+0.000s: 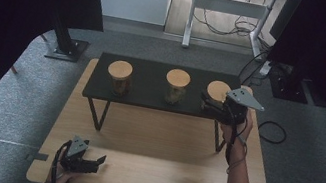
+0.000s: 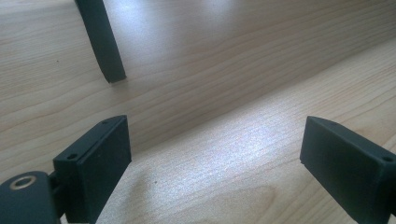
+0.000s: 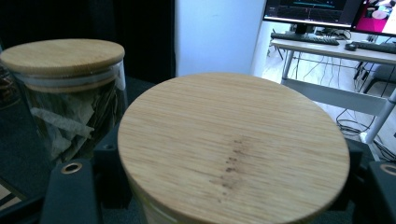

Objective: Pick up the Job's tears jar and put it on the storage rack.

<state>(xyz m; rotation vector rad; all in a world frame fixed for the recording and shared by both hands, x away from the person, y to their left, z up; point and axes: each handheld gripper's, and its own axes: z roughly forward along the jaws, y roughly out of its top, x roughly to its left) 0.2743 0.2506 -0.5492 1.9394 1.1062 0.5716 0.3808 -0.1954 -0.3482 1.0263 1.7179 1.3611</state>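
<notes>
Right gripper (image 1: pixel 213 104) fingers pinching rightmost jar (image 3: pixel 233 149) on dark shelf (image 1: pixel 149 98); left gripper (image 1: pixel 96 162) fingers spread, empty, over bench (image 1: pixel 147 170).

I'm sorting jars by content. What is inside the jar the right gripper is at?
The wooden lid covers that jar, so its contents stay hidden. The middle jar beside it shows pale leafy pieces through its glass.

High view dim, dark corners w/ vignetting; brightest patch is floor beyond the shelf (image 1: pixel 152 85). Shelf casts soft shadow on surface (image 1: pixel 147 170) below it. Surface shows pale glare up close. Nearest lid (image 3: pixel 233 149) slightly soft.
</notes>
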